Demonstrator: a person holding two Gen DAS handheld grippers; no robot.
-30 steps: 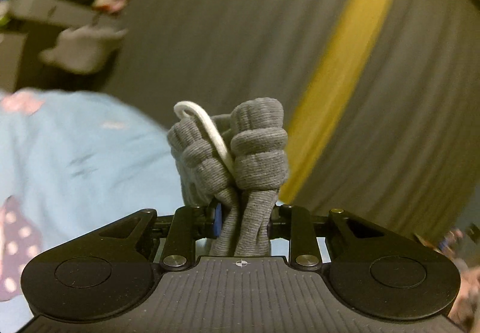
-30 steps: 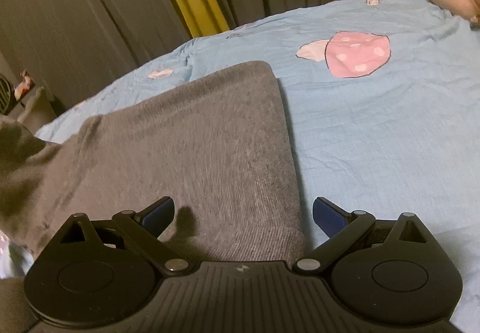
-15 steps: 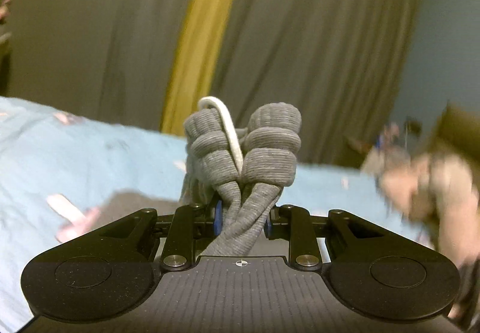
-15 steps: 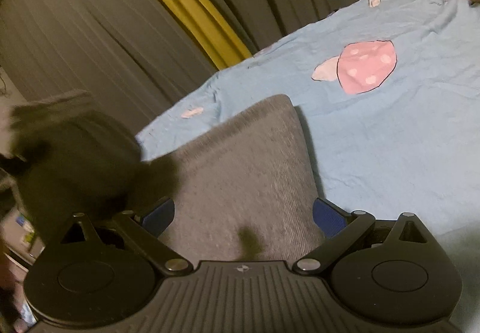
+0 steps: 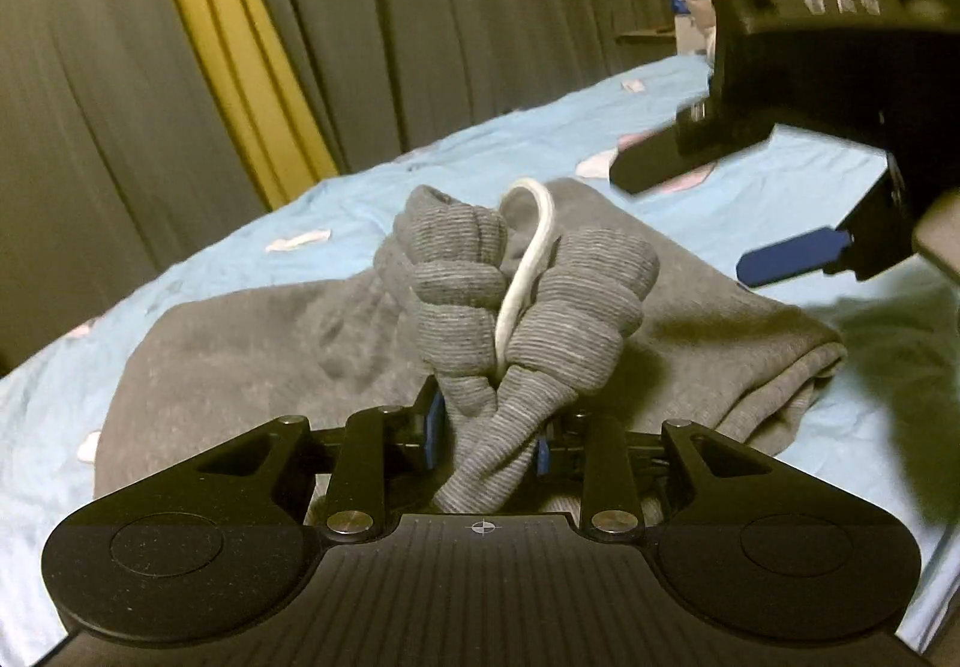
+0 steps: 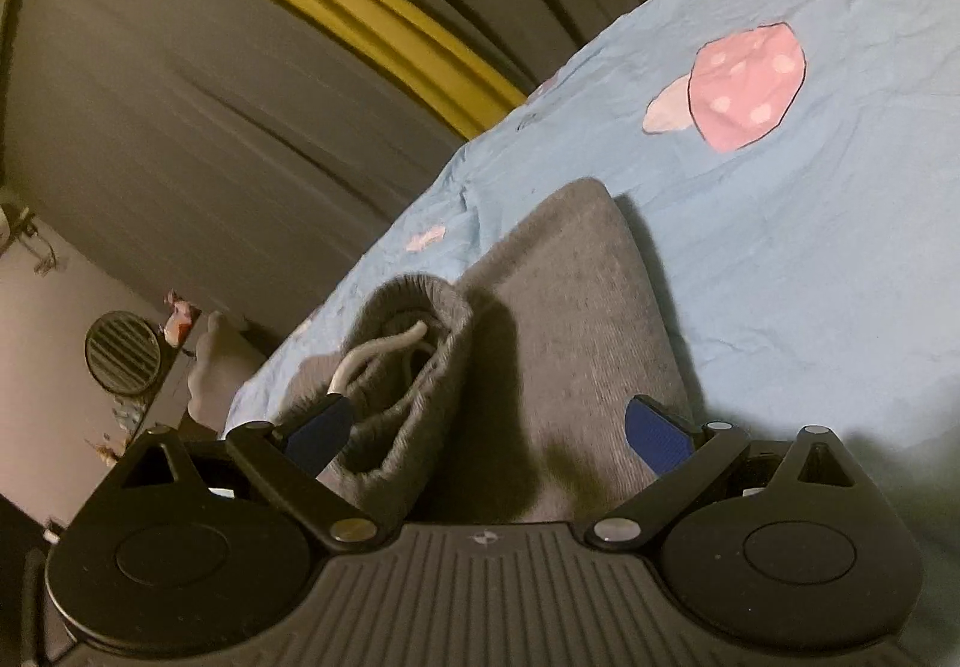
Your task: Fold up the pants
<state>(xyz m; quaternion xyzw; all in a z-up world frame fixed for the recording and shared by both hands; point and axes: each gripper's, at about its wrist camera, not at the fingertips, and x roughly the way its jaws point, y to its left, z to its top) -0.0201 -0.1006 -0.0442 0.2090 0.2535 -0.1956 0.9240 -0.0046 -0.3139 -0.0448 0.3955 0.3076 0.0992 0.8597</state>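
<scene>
Blue bed sheet [image 5: 192,271] under grey pants [image 5: 252,331], already doubled over. Left hand-held gripper [image 5: 489,430] pinches the bunched waistband [image 5: 516,307] and its white cord [image 5: 528,259] just above the folded cloth. Right hand-held gripper [image 6: 486,430], spread wide, hovers close on the right, fold edge [image 6: 606,319] running straight ahead of it.

The grey pants [image 5: 288,343] lay folded on the bed, their bunched ribbed waistband [image 5: 516,307] and white drawstring [image 5: 528,259] lifted upright.
</scene>
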